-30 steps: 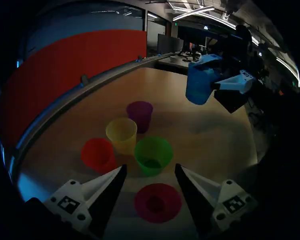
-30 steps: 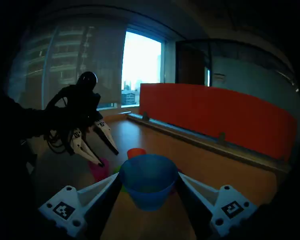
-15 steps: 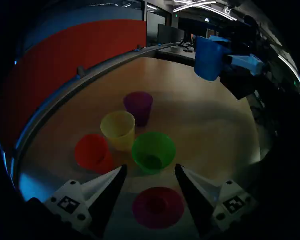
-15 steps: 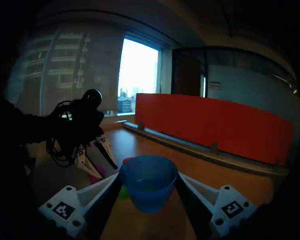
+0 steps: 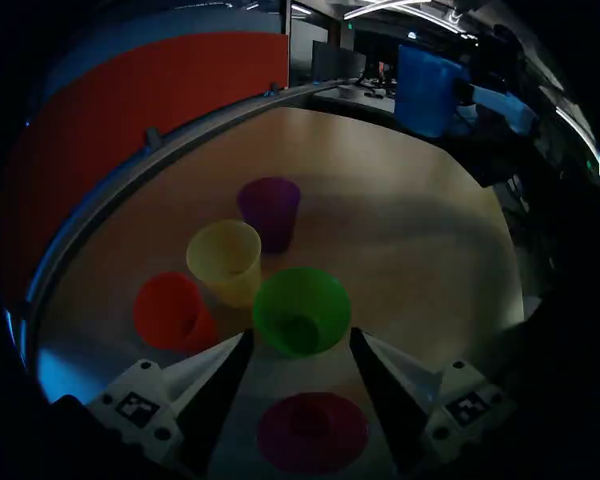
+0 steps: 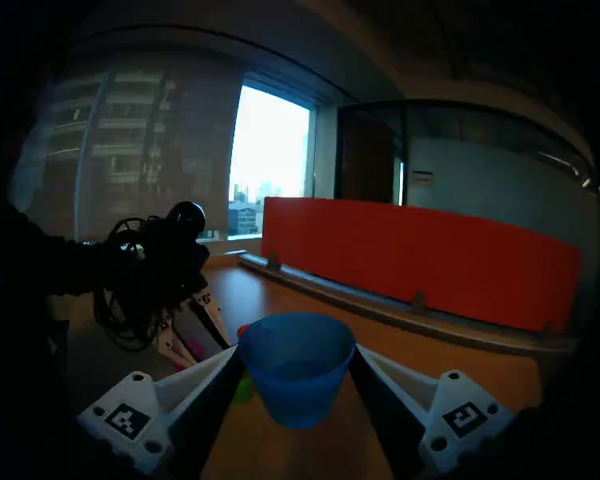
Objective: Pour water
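The right gripper (image 6: 296, 350) pinches the blue cup (image 6: 296, 376): both fingers press on its sides, and the cup sits upright, rim up, raised clear of the wooden table (image 6: 380, 364). What may be liquid shows low inside it; the light is too dim to be sure.

The left gripper (image 5: 300, 332) has its fingers spread and grips nothing. Just ahead of its fingertips stands the green cup (image 5: 300, 308). The yellow cup (image 5: 224, 260) is just beside it, the red cup (image 5: 168, 312) lies at the outer side, and the purple cup (image 5: 270, 210) stands behind the yellow one. A magenta cup (image 5: 312, 420) sits between the left fingers, nearer the camera.

In the left gripper view, the blue cup hangs high and well apart from the cluster. A red partition (image 5: 140, 104) borders the table's far edge.
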The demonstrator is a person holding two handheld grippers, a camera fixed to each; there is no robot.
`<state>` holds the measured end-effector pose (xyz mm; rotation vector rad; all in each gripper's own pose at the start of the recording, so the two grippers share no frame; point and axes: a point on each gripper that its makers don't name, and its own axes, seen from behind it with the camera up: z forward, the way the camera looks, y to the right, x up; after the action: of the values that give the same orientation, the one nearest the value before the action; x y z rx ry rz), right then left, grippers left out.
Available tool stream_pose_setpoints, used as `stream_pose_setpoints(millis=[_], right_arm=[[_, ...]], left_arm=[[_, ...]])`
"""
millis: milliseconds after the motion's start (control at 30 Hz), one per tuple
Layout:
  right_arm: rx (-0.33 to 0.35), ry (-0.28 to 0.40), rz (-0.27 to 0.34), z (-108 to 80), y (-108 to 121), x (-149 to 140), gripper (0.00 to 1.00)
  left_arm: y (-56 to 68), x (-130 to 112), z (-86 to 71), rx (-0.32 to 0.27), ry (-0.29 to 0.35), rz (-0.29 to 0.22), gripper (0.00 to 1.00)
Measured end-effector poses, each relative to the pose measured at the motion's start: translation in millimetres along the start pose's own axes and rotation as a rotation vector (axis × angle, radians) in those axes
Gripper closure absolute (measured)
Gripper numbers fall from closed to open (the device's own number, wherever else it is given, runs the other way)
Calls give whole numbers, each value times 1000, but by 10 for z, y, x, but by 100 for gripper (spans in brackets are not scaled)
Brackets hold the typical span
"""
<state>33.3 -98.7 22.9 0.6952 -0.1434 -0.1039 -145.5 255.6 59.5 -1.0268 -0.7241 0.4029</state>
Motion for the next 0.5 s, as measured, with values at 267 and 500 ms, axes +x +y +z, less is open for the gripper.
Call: stream_pose_setpoints(millis=[267,500], right_arm=[[-1,1,-2,12,8,14,8],[0,0,-2,16,7,12,8]], left_arm=[[-1,-11,61,8,-7,-9,12],[-9,9,143,16,-1,-12,12]])
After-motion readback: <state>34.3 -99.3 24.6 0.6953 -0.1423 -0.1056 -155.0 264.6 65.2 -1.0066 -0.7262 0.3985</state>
